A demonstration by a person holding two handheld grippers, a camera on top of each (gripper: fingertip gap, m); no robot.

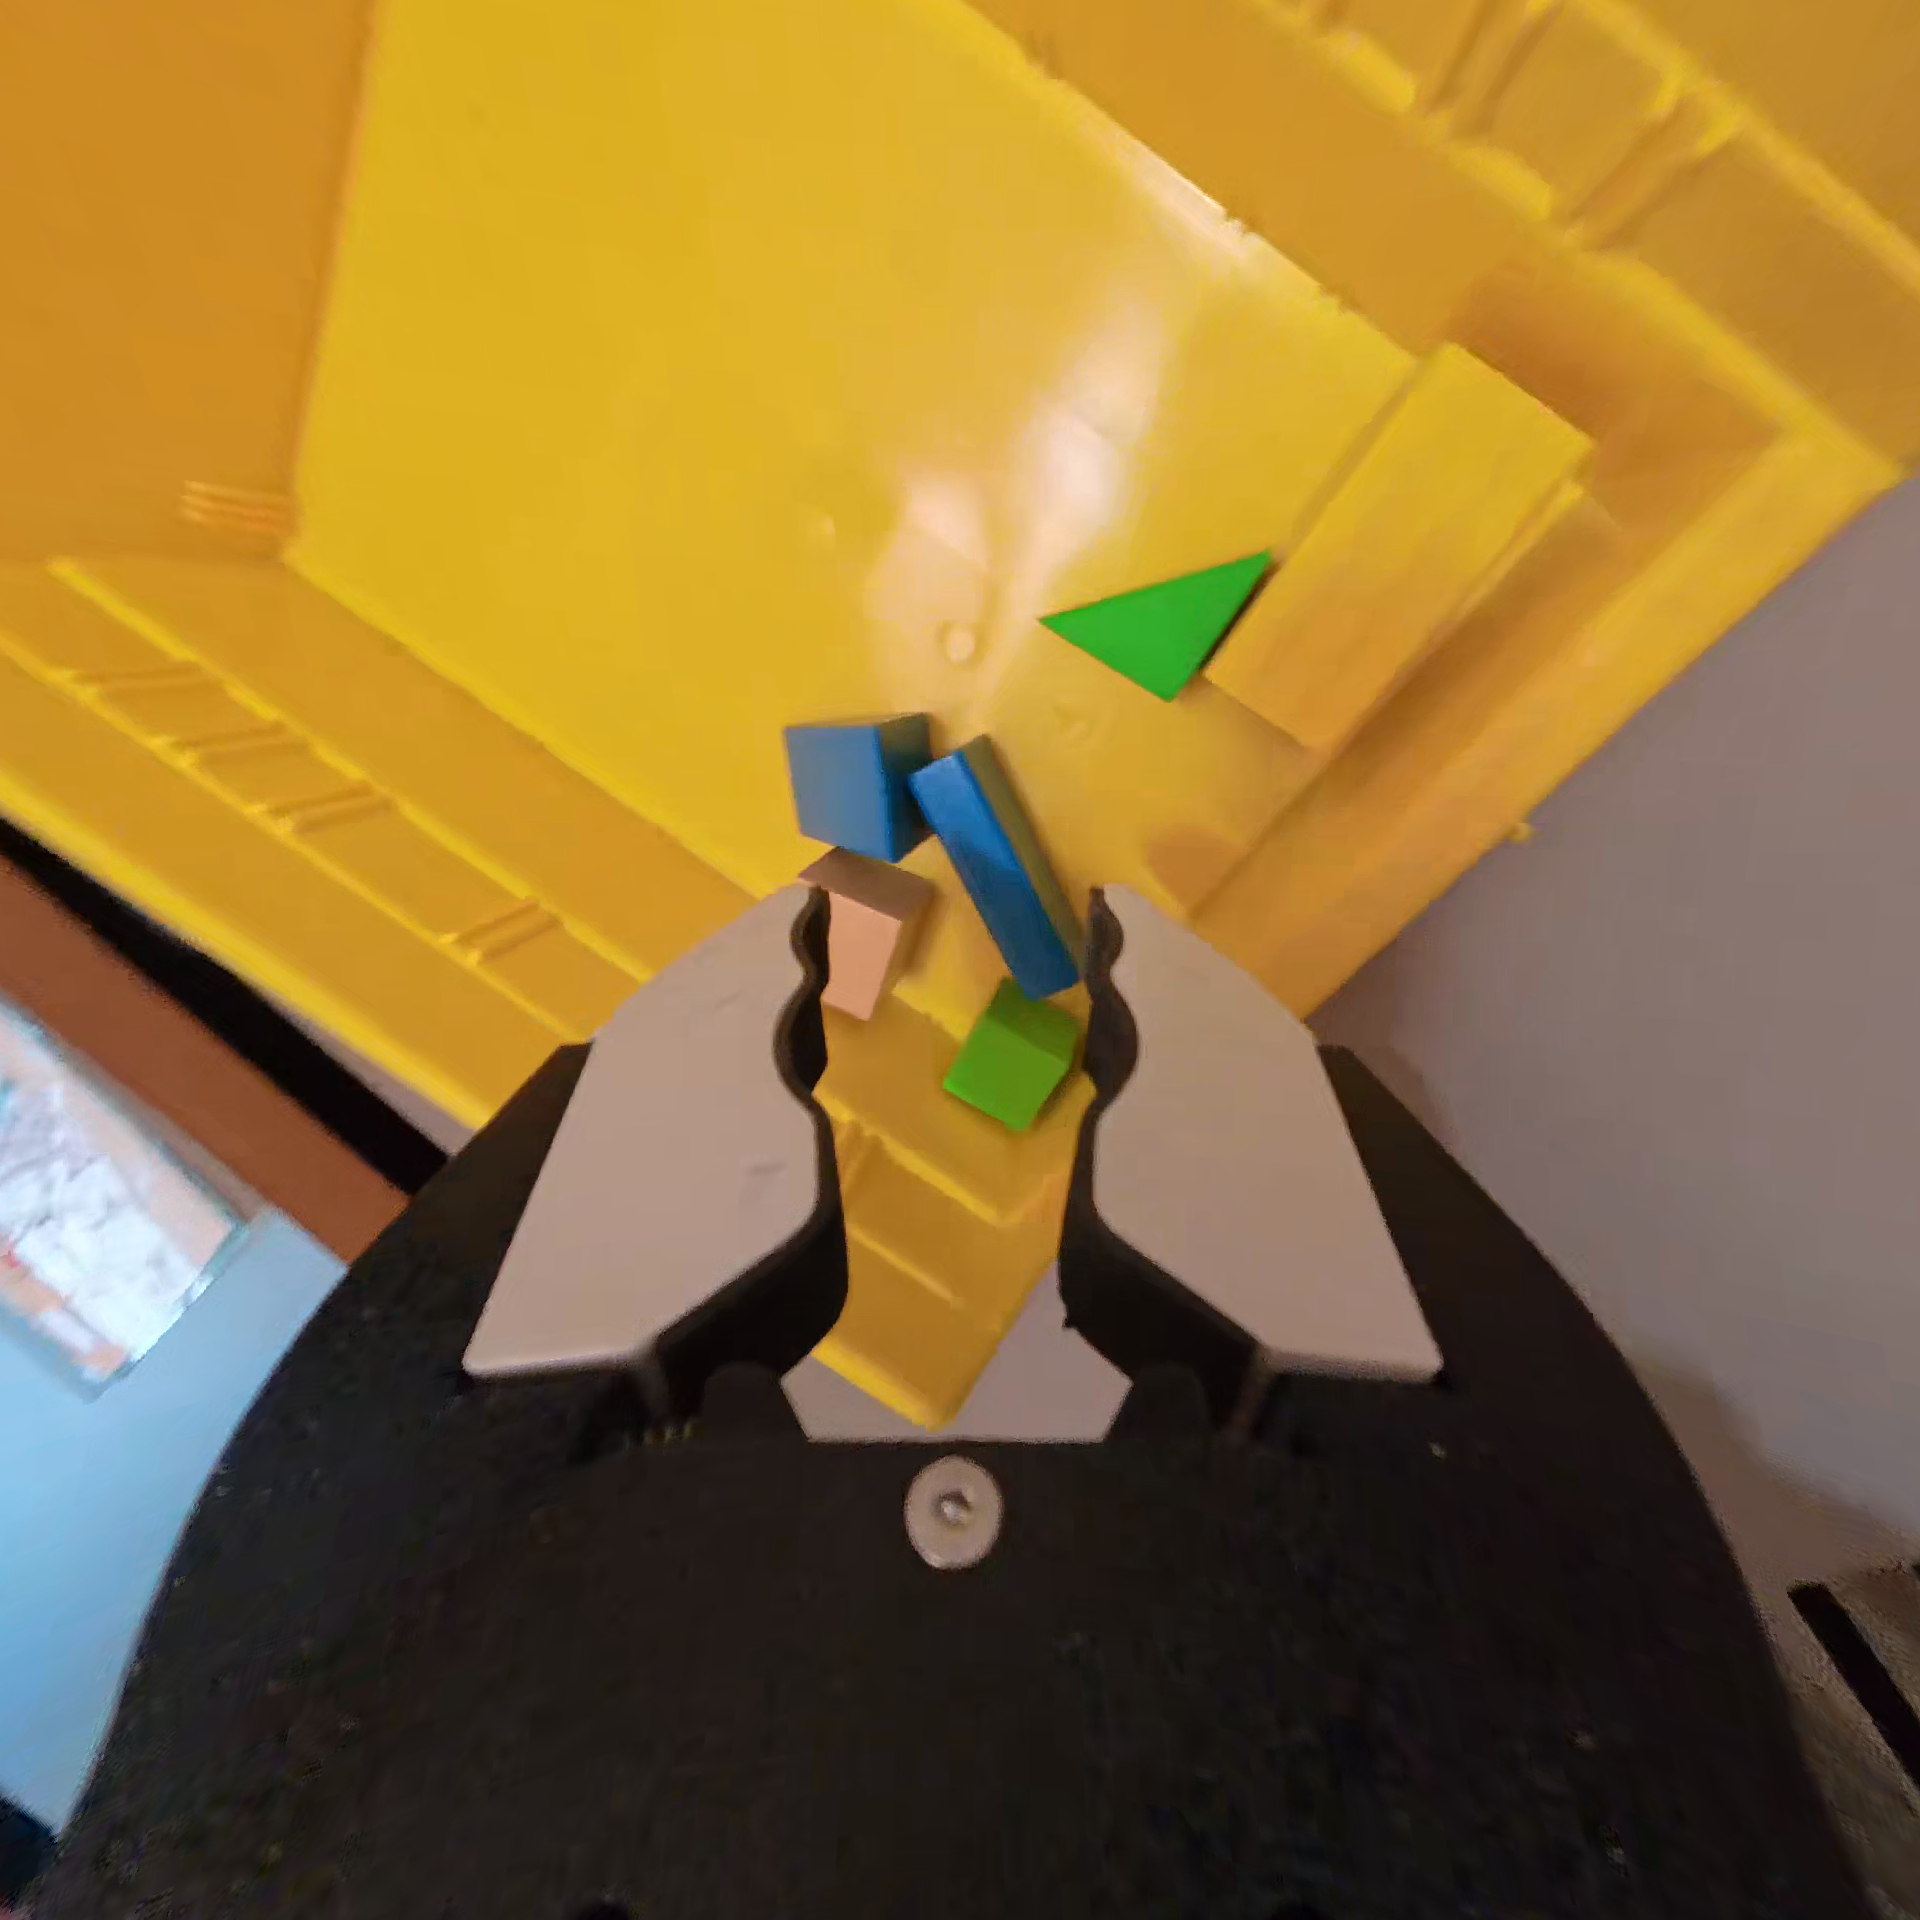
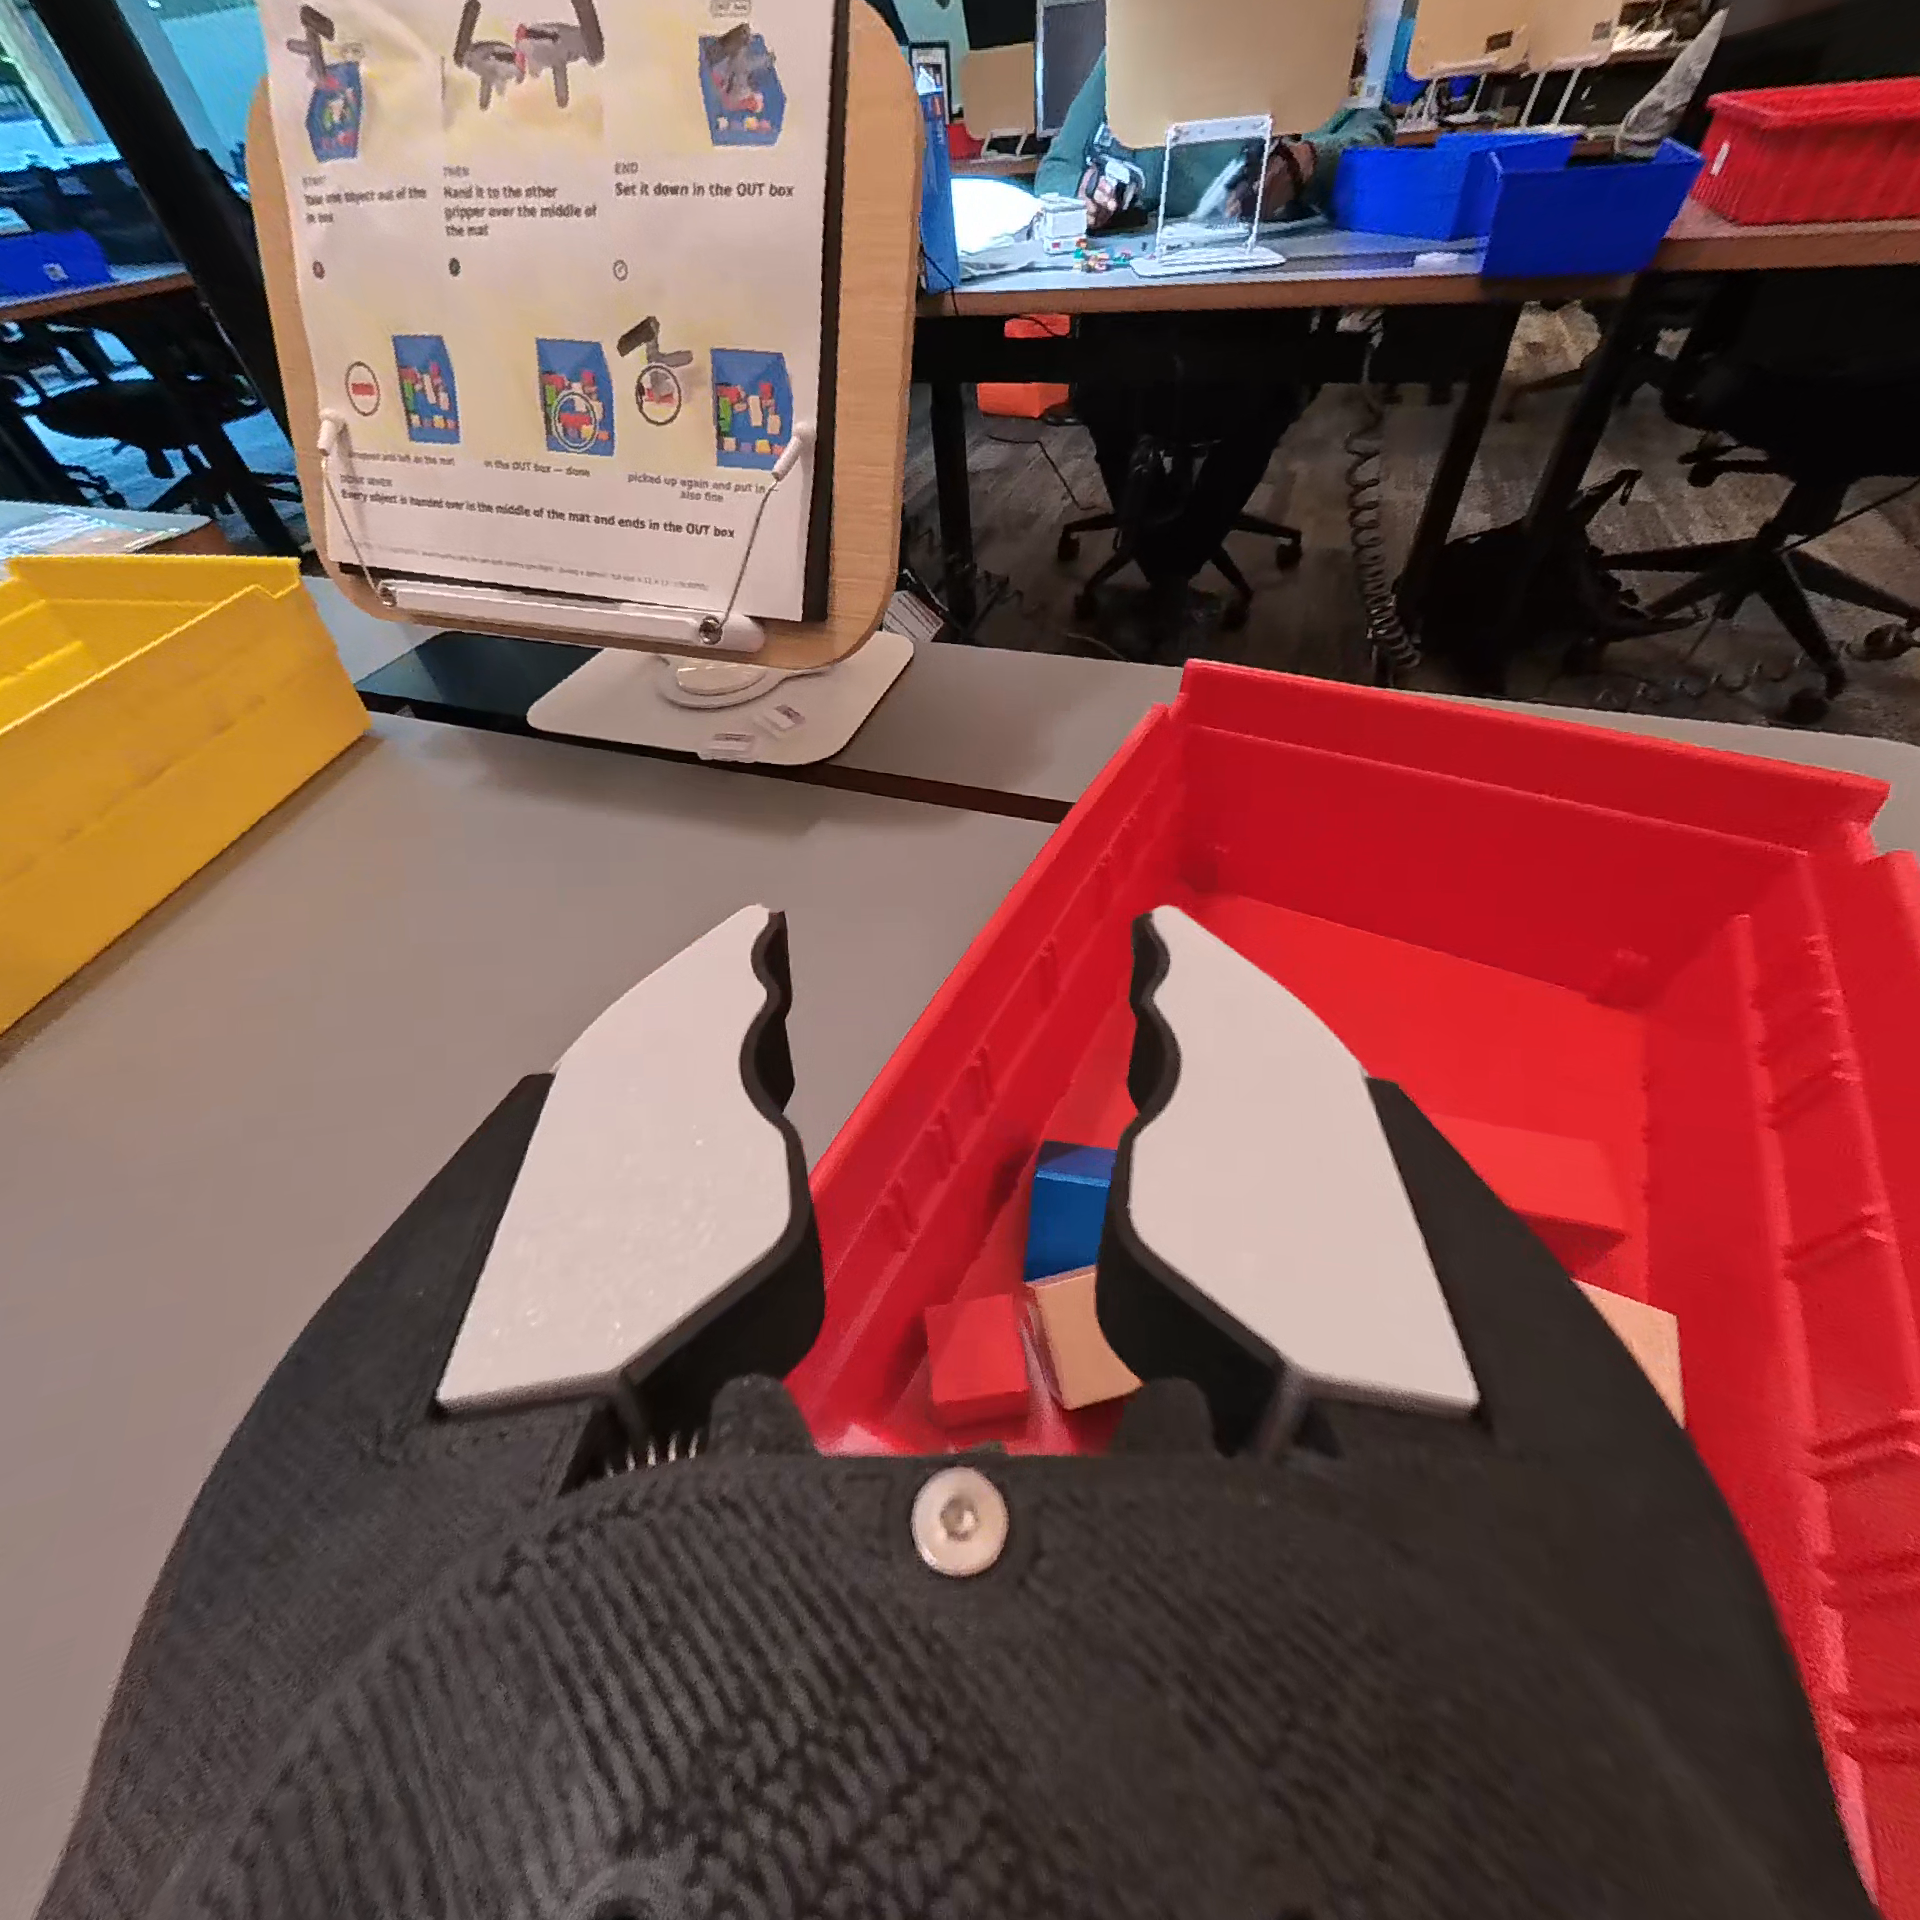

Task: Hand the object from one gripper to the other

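Blocks lie in two bins. Yellow bin (image 1: 644, 436): long blue block (image 1: 987, 873), blue cube (image 1: 847, 784), tan block (image 1: 868, 951), green cube (image 1: 1008, 1055), green wedge (image 1: 1158, 623) at 1 o'clock. Left gripper (image 1: 956, 935) spread above them, grasping nothing (contact not evident). Right gripper (image 2: 956, 966) released over the red bin (image 2: 1507, 831) edge; blue block (image 2: 1070, 1205) inside.

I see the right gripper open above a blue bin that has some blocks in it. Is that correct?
Not quite: the bin under the right gripper is red, not blue. The right wrist view shows it. The rest holds: the fingers stand apart with nothing between them, and a blue block, a red block and a tan block lie inside.
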